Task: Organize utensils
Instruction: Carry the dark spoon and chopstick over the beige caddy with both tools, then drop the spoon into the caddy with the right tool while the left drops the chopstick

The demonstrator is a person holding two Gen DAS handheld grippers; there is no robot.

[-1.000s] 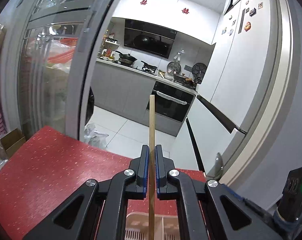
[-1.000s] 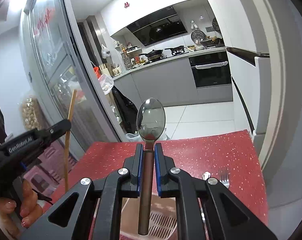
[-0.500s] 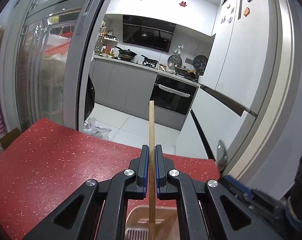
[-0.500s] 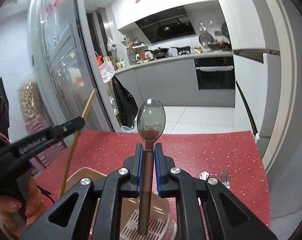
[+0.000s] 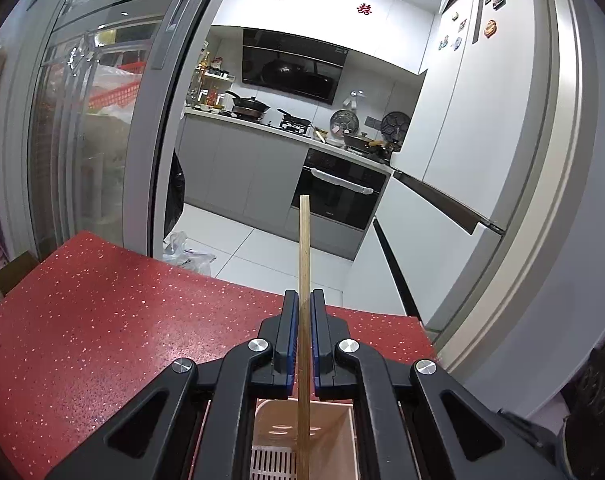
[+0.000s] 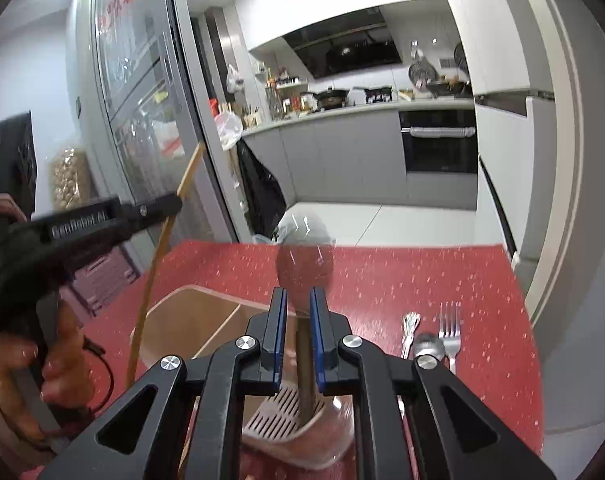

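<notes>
My left gripper [image 5: 301, 304] is shut on a wooden chopstick [image 5: 304, 264] held upright, its lower end reaching down into the pink utensil holder [image 5: 334, 432]. The left gripper [image 6: 170, 204] and the chopstick [image 6: 158, 256] also show in the right wrist view, over the holder's left compartment [image 6: 190, 320]. My right gripper [image 6: 295, 300] has its jaws slightly apart around a metal spoon [image 6: 304, 256], bowl up, whose handle stands in the holder's slotted bottom [image 6: 282, 416].
A fork [image 6: 449, 328], a spoon [image 6: 427, 345] and another utensil [image 6: 409, 326] lie on the red speckled table [image 6: 422, 280] to the right of the holder. The table's far edge drops to the kitchen floor [image 5: 262, 256].
Both grippers have tilted and moved down over the holder. The chopstick's end has gone into it. The right jaws have widened and the spoon has slid down into the holder.
</notes>
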